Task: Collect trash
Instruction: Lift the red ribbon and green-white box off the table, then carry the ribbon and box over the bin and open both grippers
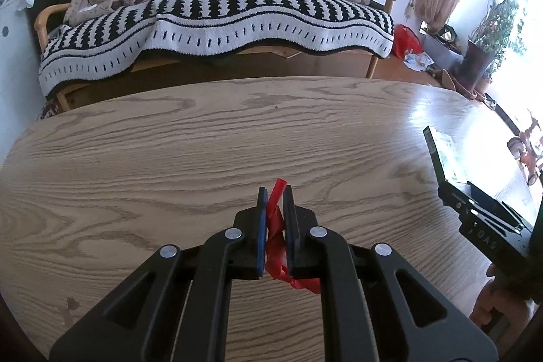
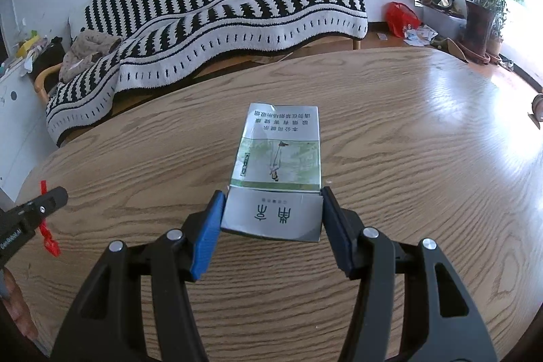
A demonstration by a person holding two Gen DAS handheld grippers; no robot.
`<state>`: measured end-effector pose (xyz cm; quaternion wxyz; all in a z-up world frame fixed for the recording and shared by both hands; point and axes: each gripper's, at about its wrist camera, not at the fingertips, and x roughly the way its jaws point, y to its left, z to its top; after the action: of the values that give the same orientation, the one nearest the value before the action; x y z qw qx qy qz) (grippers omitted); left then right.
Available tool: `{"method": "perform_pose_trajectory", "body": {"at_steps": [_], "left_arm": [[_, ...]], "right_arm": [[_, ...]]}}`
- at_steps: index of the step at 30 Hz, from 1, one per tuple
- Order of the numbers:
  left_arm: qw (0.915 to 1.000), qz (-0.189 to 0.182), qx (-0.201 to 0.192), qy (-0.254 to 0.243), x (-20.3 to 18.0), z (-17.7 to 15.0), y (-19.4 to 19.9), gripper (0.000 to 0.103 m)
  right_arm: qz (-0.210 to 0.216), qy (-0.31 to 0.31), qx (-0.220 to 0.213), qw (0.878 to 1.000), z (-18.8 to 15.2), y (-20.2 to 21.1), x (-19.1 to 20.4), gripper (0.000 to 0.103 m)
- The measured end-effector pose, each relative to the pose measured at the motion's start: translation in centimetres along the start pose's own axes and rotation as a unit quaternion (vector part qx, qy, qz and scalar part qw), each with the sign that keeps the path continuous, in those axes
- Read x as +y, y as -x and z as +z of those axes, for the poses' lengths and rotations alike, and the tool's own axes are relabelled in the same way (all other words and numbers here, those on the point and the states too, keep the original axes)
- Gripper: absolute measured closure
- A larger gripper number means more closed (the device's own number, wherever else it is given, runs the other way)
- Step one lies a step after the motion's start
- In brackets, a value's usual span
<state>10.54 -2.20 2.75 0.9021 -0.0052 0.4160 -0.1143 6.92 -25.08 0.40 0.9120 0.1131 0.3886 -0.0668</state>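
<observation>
Both pieces of trash are judged secured but not yet disposed of, no bin being visible: the left gripper [image 1: 274, 192] is clamped on a red plastic strip [image 1: 275, 236], the right gripper [image 2: 273, 197] on a cigarette pack [image 2: 276, 178], both above the wooden table [image 1: 169, 158]. The strip is crumpled and twisted; the pack is silver-grey, its printed lid flipped open toward the far side.

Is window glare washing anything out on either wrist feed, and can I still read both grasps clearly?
Left wrist view: the window at right is blown out and glare whitens the table; the left gripper on the red wrapper is sharp. Right wrist view: glare again at right; the right gripper on the cigarette pack is clear. Fisheye bends both table edges.
</observation>
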Motion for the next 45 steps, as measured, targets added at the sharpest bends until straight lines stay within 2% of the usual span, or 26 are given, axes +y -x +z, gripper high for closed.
{"method": "perform_pose_trajectory", "body": {"at_steps": [16,22,28,33,36,41,45], "left_arm": [[0.9999,-0.007,0.005,-0.011,-0.7,-0.2,0.9,0.095],[0.9997,-0.020,0.001,-0.017,-1.8,-0.5,2.1,0.095],[0.9974,-0.050,-0.023,-0.046,-6.0,-2.4,6.5,0.095],[0.9915,-0.100,-0.021,-0.081,-11.7,-5.3,11.1,0.095],[0.9847,-0.127,-0.031,-0.115,-15.9,-7.4,14.6,0.095],[0.9715,-0.177,-0.018,-0.156,-22.0,-11.6,18.5,0.095],[0.9557,-0.230,0.034,-0.181,-26.3,-16.1,19.2,0.095]], "right_arm": [[0.001,-0.004,0.008,1.000,-0.7,1.1,-0.1,0.047],[-0.002,-0.005,-0.001,1.000,-0.9,3.3,-0.4,0.047],[-0.014,0.010,-0.024,1.000,-1.8,10.0,-2.0,0.047],[-0.031,-0.003,-0.061,0.998,-2.8,18.5,-5.9,0.047],[-0.044,-0.011,-0.082,0.996,-4.1,23.4,-8.7,0.047],[-0.055,-0.032,-0.098,0.993,-6.8,29.7,-13.2,0.047],[-0.052,-0.044,-0.075,0.995,-10.6,32.2,-16.7,0.047]]}}
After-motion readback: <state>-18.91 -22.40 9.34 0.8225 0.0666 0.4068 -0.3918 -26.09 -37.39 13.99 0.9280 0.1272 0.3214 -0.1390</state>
